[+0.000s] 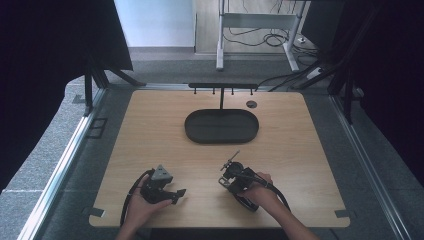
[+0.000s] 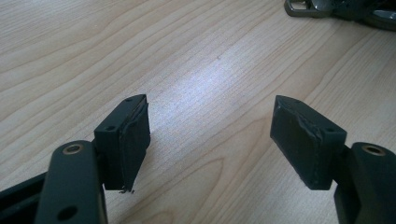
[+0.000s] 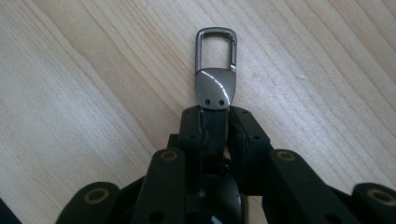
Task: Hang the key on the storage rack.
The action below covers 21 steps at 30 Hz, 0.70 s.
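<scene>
Gunmetal-grey, the small metal keychain clip point(image 3: 215, 70) with its black strap sits pinched between the pads of the right hand-held gripper point(image 3: 215, 122); the jaws are pressed nearly together on the strap, and the carabiner loop pokes out beyond the fingertips, over the pale wood-grain table point(image 3: 70, 93). In the high view the right hand-held gripper point(image 1: 231, 166) is near the front edge of the table point(image 1: 150, 130), with the clip point(image 1: 233, 156) slanting up from its tip.

The left hand-held gripper point(image 2: 210, 140) rests low over the table with its jaws spread wide and nothing between them; the high view shows it point(image 1: 176, 192) at the front left, well apart from the right one.

Farther back stands a black oval tray point(image 1: 221, 137), and rising behind it a thin black T-shaped rack with small hooks point(image 1: 222, 86).

Judging by this, the pick-up is the step in hand: the grip looks secured. The next move probably calls for lifting the clip and carrying it toward the rack, keeping the loop free and facing forward so it can catch a hook.
</scene>
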Available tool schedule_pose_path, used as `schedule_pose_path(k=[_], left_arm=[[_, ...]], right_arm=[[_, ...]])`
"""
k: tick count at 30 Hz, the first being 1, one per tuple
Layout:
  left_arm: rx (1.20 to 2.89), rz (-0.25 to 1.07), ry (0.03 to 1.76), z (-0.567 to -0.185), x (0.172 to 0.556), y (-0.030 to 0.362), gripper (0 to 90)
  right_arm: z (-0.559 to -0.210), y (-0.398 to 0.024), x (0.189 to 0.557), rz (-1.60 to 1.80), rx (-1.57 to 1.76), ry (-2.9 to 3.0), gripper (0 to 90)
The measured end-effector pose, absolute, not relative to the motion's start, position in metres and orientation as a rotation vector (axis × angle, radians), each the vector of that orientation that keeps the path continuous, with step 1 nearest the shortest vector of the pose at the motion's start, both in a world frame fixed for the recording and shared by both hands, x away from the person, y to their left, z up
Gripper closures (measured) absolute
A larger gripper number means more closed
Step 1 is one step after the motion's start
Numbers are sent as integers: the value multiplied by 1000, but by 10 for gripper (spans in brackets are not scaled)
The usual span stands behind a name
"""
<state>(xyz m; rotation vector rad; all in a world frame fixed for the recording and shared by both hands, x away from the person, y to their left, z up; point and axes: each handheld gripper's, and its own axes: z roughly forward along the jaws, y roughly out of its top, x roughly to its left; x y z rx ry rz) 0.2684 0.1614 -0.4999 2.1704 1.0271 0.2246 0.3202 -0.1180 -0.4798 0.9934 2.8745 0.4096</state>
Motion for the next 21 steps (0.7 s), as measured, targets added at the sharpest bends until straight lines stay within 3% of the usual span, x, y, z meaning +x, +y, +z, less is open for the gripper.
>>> schedule_pose_path(k=[21], left_arm=[[2177,226,1026,-501,269,161,292]], right_arm=[[-481,-122,319,464,986,2873,800]])
